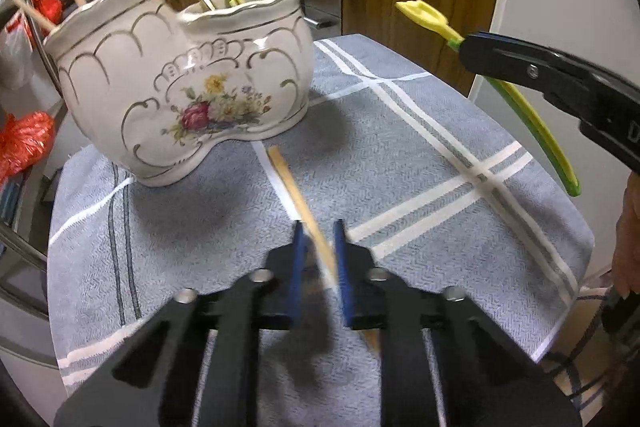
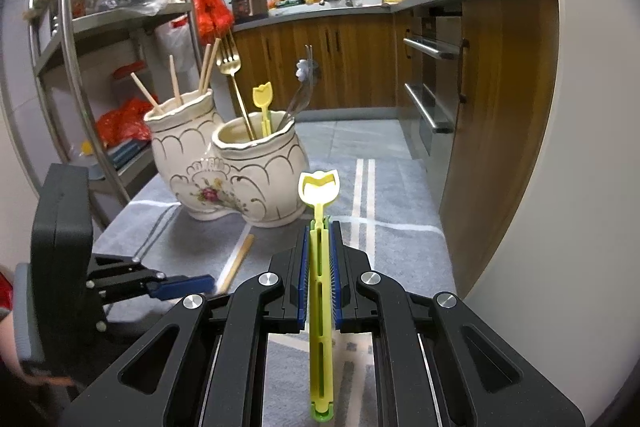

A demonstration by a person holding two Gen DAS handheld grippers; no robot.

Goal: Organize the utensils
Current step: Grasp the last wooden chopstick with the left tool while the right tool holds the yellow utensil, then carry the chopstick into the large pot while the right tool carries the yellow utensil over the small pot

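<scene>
A wooden chopstick lies on the grey striped cloth in front of the flowered ceramic holder. My left gripper is shut on the chopstick's near part, which runs slantwise between the blue pads. The holder's left pocket holds several chopsticks; its right pocket holds forks and a yellow tulip fork. In the air to the right, my right gripper is shut on a yellow-green tulip fork, head forward. It also shows in the left wrist view as the right gripper.
A metal shelf rack with red bags stands left of the table. Wooden cabinets and an oven front lie behind and to the right. The cloth's edge is near on the right, with a person's hand beside it.
</scene>
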